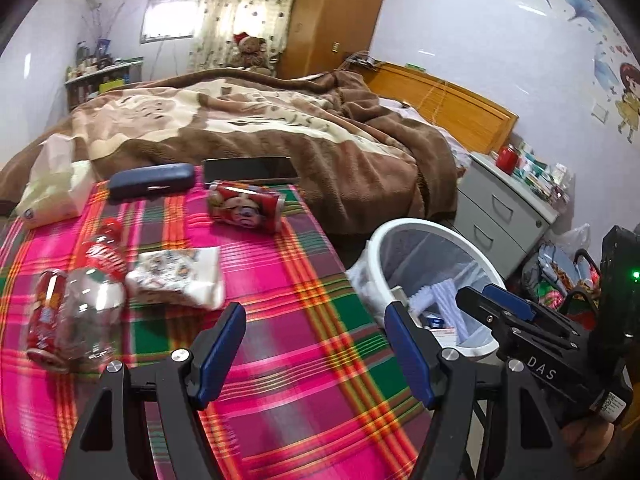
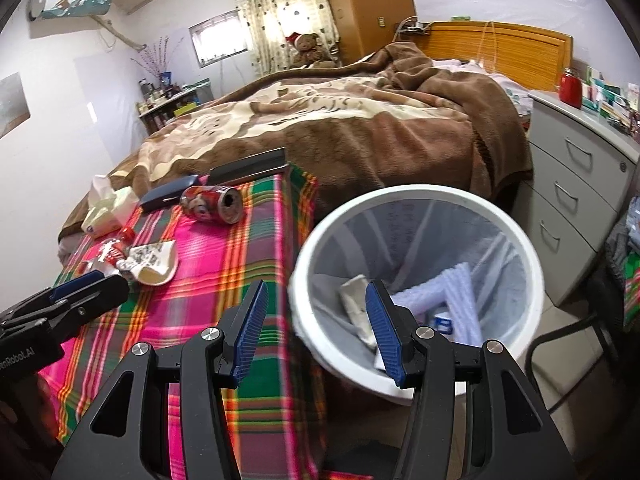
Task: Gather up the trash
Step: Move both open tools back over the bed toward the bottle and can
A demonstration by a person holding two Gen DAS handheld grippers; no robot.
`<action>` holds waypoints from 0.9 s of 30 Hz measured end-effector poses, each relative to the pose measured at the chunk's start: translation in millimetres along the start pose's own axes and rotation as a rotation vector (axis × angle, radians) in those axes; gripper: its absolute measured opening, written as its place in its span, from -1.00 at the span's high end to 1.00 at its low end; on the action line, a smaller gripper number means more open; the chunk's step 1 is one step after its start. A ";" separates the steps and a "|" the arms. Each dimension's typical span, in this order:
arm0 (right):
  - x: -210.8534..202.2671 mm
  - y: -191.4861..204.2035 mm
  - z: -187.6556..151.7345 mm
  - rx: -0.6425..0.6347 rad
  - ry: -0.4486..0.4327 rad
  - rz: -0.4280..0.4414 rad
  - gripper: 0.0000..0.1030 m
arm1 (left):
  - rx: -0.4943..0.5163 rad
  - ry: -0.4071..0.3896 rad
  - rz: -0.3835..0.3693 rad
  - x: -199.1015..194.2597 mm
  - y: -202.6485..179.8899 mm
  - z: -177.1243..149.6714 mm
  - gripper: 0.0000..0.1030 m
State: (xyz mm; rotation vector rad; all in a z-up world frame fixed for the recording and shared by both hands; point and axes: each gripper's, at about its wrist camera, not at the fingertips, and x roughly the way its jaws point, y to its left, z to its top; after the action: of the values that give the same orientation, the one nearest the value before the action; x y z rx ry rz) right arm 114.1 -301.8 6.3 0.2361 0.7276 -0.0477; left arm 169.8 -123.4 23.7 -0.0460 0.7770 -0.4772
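A white trash bin (image 2: 420, 196) with a liner stands right of the table; crumpled paper lies inside it (image 2: 356, 300). The bin also shows in the left wrist view (image 1: 424, 226). My right gripper (image 2: 316, 312) is open and empty over the bin's near rim. My left gripper (image 1: 316, 332) is open and empty above the plaid tablecloth (image 1: 280, 360). On the cloth lie a red can (image 1: 244, 206), a clear plastic bottle with a red label (image 1: 96, 280), a second red can (image 1: 44, 312) beside it, and a crumpled wrapper (image 1: 176, 274). The right gripper shows at the left view's right edge (image 1: 500, 308).
A blue glasses case (image 1: 152, 180), a dark phone or tablet (image 1: 248, 168) and a tissue pack (image 1: 52, 192) lie at the table's far edge. A bed with a brown blanket (image 1: 280, 128) is behind. A grey drawer cabinet (image 2: 580, 208) stands right of the bin.
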 end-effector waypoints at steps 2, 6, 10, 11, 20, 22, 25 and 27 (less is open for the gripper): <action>1.1 7.0 -0.6 -0.010 0.001 0.009 -0.02 | -0.015 -0.014 0.024 -7.3 10.9 -2.2 -0.39; 4.5 22.9 -1.1 -0.032 0.004 0.037 -0.02 | -0.054 -0.038 0.078 -20.4 36.7 -5.5 -0.39; 9.7 36.5 -1.3 -0.051 0.014 0.062 -0.02 | -0.090 -0.057 0.146 -32.9 65.4 -10.3 -0.39; 11.8 41.2 -0.9 -0.056 0.017 0.069 -0.02 | -0.109 -0.057 0.146 -35.4 74.6 -11.9 -0.39; 24.0 79.2 0.3 -0.112 0.038 0.129 -0.02 | -0.213 -0.061 0.241 -52.4 136.9 -22.1 -0.39; 27.2 87.3 1.0 -0.126 0.044 0.140 -0.02 | -0.231 -0.065 0.255 -55.9 147.9 -23.7 -0.39; 31.2 98.7 1.7 -0.147 0.052 0.161 -0.02 | -0.247 -0.063 0.282 -58.4 163.2 -25.3 -0.39; 34.4 108.1 3.0 -0.162 0.058 0.175 -0.02 | -0.268 -0.057 0.296 -58.5 176.5 -26.6 -0.39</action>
State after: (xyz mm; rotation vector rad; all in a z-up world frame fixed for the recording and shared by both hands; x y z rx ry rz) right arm 155.2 -196.1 6.9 0.1453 0.7624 0.1844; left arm 185.8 62.8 5.9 -0.1896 0.7729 -0.0889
